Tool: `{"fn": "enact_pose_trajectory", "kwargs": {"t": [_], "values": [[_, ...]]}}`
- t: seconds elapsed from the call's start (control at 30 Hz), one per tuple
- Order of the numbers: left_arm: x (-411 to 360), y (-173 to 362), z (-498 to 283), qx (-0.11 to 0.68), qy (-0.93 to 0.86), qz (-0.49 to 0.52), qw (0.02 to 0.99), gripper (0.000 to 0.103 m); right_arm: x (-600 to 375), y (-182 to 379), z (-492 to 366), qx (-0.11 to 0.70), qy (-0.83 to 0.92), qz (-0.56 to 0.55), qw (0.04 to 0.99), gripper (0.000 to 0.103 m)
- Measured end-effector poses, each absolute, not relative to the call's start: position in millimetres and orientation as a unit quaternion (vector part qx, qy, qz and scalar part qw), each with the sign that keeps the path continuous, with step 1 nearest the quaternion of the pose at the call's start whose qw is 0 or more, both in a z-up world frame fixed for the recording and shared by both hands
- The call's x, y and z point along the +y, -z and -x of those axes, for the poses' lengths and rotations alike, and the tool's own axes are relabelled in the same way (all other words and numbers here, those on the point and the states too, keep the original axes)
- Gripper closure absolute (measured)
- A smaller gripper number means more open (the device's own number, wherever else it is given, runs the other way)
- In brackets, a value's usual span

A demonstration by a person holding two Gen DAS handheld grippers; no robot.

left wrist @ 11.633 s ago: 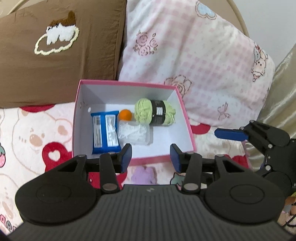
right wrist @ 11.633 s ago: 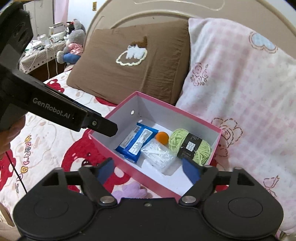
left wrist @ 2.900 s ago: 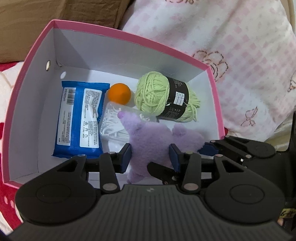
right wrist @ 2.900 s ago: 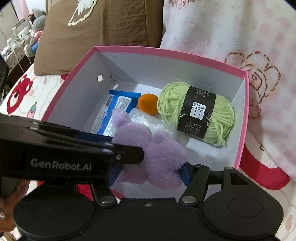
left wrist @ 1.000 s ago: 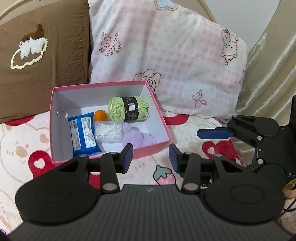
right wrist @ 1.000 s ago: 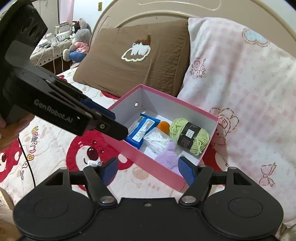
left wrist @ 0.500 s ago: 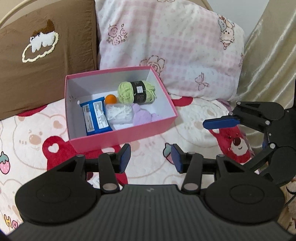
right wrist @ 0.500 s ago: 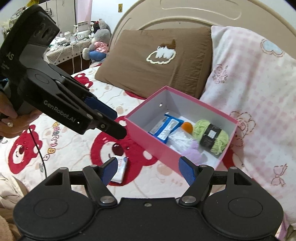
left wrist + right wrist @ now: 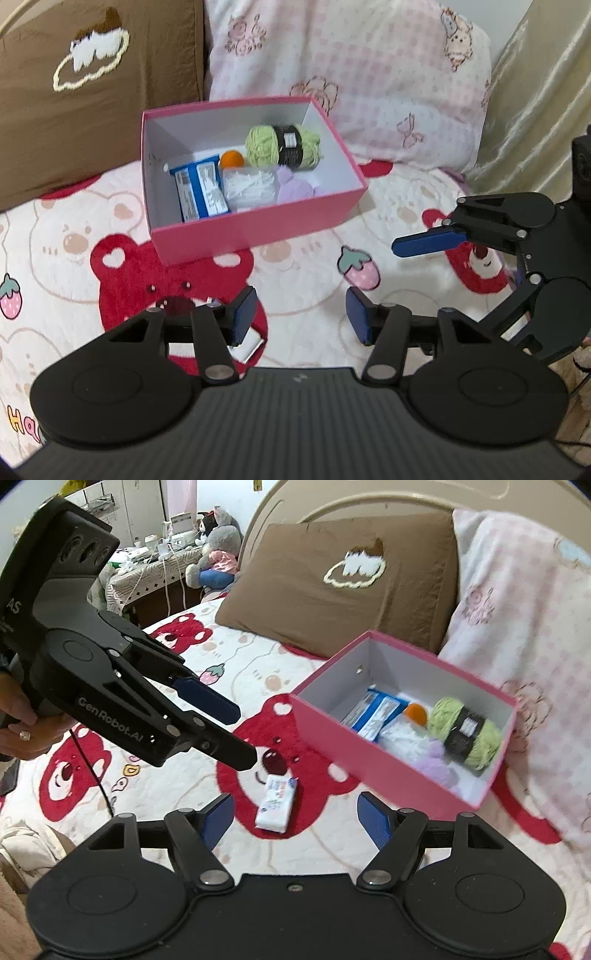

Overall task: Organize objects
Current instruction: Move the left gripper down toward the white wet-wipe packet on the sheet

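Both tools, left tool (image 9: 301,314) and right tool (image 9: 295,818), are hanging spread and empty while the small white packet (image 9: 277,802) is lying on the bed just in front of the pink box (image 9: 376,753), looking light, squishy and crinkly-slick, so I'm guessing pinching across its long edges.

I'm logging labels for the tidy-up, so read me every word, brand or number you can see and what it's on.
"GenRobot.AI": on the left hand-held gripper.
"AS": on that gripper's housing, cut off.
"Ha": on the bedspread, cut off.
Unreadable: print on the blue packet, the yarn label and the white packet.
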State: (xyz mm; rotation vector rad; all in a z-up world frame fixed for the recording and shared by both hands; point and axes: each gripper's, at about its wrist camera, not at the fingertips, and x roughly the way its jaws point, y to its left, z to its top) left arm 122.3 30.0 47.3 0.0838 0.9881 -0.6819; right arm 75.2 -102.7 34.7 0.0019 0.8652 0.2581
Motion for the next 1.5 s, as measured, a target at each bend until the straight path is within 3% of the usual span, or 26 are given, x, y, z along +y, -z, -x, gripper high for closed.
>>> {"fn": "enact_pose_trajectory", "kwargs": {"t": [0.33, 0.43, 1.17, 1.33, 1.5], "values": [[44, -16, -128, 0.484, 0.311, -0.043, 0.817, 0.045, -85, 16, -95, 0.455, -0.161, -0.005, 0.876, 0.024], [49, -1, -134, 0.499, 0.308, -0.031, 0.81, 0.043, -79, 30, -99, 0.46, -0.172, -0.009, 0.871, 0.015], [49, 110, -164, 0.544, 0.271, 0.049, 0.793, 0.039, -74, 127, -122, 0.432, -0.156, -0.026, 0.888, 0.015], [46, 124, -169, 0.565, 0.262, 0.073, 0.779, 0.042, -79, 137, -121, 0.438, -0.156, -0.035, 0.884, 0.015], [42, 133, -173, 0.574, 0.268, 0.113, 0.765, 0.061, -92, 154, -128, 0.471, -0.149, -0.084, 0.865, 0.015]]}}
